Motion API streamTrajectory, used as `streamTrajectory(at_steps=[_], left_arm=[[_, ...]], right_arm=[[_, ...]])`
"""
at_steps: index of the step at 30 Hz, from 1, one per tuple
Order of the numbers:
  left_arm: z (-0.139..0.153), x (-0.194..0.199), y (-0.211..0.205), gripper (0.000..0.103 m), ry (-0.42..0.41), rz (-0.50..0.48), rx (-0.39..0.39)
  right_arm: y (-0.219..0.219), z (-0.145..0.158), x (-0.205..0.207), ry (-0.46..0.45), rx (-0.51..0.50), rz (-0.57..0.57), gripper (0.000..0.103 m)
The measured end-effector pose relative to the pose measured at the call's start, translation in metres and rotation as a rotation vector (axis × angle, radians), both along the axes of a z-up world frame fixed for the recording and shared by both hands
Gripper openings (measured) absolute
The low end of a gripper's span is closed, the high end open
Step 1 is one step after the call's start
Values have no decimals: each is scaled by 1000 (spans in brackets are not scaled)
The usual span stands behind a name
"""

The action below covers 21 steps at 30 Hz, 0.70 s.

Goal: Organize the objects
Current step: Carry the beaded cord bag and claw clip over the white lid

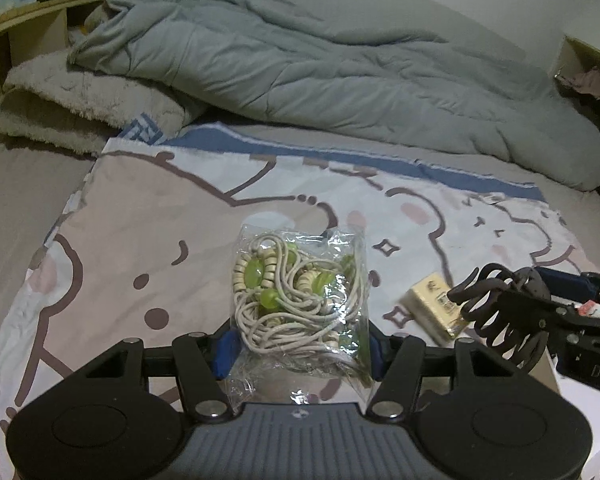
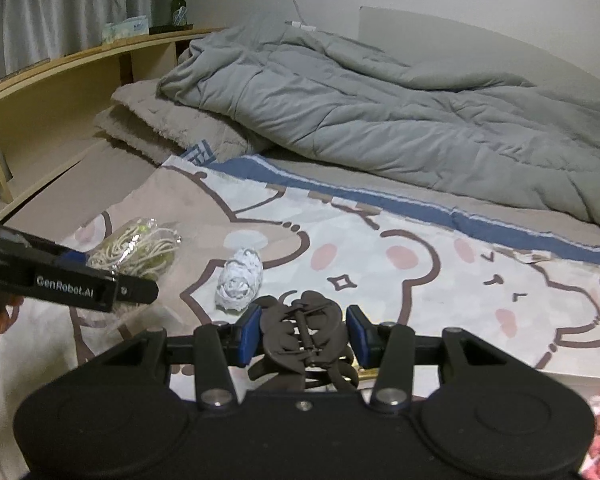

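Fingers of the left gripper (image 1: 300, 350) are closed on a clear bag (image 1: 300, 304) of cream cord and green beads, pinching it at both sides; the bag stands between the blue pads, above the printed sheet (image 1: 140, 240). Right gripper (image 2: 302, 334) fingers clamp a dark hair claw (image 2: 300, 340) across its hinge, teeth pointing toward the camera. In the left wrist view the claw (image 1: 496, 308) sits just right of a yellow packet (image 1: 436, 306) lying on the sheet. In the right wrist view a crumpled white wad (image 2: 240, 280) lies on the sheet between the two grippers. Grey duvet (image 1: 320, 68) is heaped behind, with a folded fleece blanket (image 1: 84, 100) at its left.
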<state>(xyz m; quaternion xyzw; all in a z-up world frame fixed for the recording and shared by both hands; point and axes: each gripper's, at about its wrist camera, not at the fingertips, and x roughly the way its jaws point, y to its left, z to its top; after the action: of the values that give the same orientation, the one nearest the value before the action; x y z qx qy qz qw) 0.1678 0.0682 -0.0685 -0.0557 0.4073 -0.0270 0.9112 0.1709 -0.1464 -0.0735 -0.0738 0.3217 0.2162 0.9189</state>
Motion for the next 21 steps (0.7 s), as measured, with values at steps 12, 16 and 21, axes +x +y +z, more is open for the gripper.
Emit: streamTrajectory(at_steps=[12, 16, 21], left_arm=[[31, -27, -23, 60, -67, -29, -52], [40, -33, -32, 60, -84, -39, -62], [52, -42, -48, 60, -104, -68, -53]], right_arm=[[-27, 46, -25, -23, 36, -107, 47], [-37, 56, -35, -39, 37, -130, 47], [-54, 58, -46, -28, 42, -162, 47]])
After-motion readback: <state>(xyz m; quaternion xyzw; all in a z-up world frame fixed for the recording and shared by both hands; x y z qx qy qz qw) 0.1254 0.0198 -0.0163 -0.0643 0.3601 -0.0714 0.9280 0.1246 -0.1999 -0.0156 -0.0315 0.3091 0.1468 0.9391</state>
